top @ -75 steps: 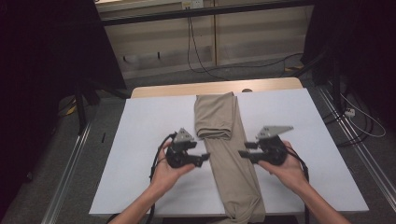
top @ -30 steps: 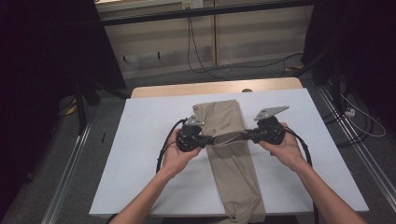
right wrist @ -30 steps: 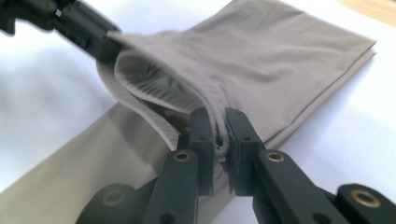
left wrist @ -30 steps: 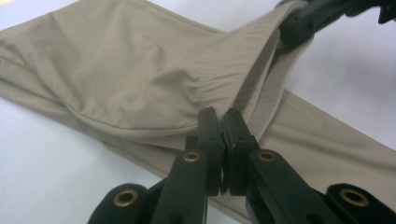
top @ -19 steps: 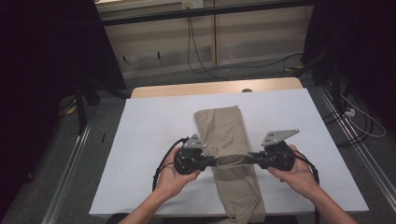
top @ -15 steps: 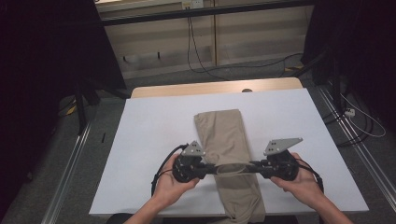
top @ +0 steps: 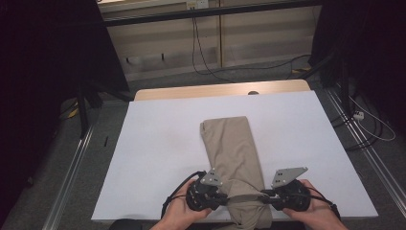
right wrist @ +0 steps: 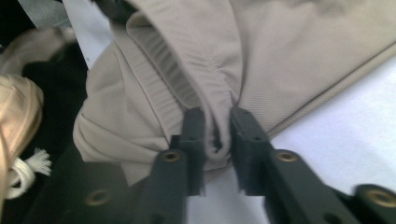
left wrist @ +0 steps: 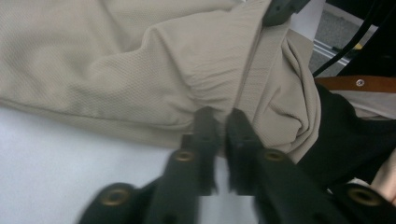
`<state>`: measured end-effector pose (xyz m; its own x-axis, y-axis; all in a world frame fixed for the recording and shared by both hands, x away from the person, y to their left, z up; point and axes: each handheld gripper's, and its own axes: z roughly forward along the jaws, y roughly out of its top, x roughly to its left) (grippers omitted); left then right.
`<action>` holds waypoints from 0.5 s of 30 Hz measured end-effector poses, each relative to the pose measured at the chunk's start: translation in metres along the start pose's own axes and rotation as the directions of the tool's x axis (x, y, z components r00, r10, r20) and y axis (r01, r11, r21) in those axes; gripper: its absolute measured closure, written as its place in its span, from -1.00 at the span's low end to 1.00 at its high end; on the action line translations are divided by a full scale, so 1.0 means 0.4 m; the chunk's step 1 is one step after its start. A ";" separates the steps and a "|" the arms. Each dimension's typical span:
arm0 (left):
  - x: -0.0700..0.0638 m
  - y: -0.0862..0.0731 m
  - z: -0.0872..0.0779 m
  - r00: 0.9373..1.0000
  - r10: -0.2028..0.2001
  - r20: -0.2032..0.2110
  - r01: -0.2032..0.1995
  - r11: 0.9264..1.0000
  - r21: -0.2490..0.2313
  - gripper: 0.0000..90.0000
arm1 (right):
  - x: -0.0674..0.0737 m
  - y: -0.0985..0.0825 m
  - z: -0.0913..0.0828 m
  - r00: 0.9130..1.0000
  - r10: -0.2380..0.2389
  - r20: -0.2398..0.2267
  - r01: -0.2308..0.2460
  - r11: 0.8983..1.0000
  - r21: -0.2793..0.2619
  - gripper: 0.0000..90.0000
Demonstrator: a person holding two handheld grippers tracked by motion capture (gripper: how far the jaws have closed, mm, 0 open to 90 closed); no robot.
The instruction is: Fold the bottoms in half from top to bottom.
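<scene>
Khaki trousers [top: 233, 148] lie folded lengthwise on the white table [top: 158, 143], and their near end hangs over the front edge. My left gripper [top: 225, 197] and right gripper [top: 265, 196] face each other across the gathered waistband at that edge. In the left gripper view, my left gripper [left wrist: 222, 119] has its jaws slightly apart at the cloth's edge. In the right gripper view, my right gripper [right wrist: 214, 116] has a loose fold of waistband [right wrist: 219, 140] between its parted jaws. Both pairs of jaws have just been opening.
A wooden strip [top: 220, 90] borders the table's far edge. Metal rails [top: 72, 167] run along the floor on both sides, and cables [top: 364, 120] lie at the right. White tabletop stretches left and right of the trousers.
Both hands carried the cloth end toward me and down to the table's front edge, so the trousers lie doubled and shorter. The jaws have loosened on the fabric.
</scene>
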<state>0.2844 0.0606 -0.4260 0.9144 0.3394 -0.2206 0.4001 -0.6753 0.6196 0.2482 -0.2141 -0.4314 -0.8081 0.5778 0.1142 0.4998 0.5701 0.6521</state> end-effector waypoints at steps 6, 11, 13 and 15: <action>0.058 0.034 -0.046 0.998 -0.038 -0.040 0.034 0.994 -0.100 -0.21 | -0.047 0.048 -0.035 0.996 0.068 -0.064 -0.076 0.988 -0.131 -0.20; 0.189 0.086 -0.073 0.972 -0.179 -0.151 0.149 0.970 -0.192 -0.49 | -0.156 0.112 -0.029 0.987 0.152 0.045 -0.140 0.970 -0.199 -0.37; 0.246 0.101 -0.070 0.956 -0.222 -0.192 0.182 0.961 -0.207 -0.54 | -0.208 0.134 -0.009 0.981 0.172 0.090 -0.150 0.965 -0.214 -0.39; 0.293 0.112 -0.067 0.944 -0.248 -0.216 0.199 0.954 -0.225 -0.57 | -0.261 0.152 0.016 0.970 0.222 0.096 -0.199 0.958 -0.206 -0.37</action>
<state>0.4080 0.0877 -0.4040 0.7510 0.6295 -0.1994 0.5499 -0.4291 0.7166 0.3649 -0.2358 -0.4085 -0.6431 0.7434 0.1836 0.5753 0.3108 0.7566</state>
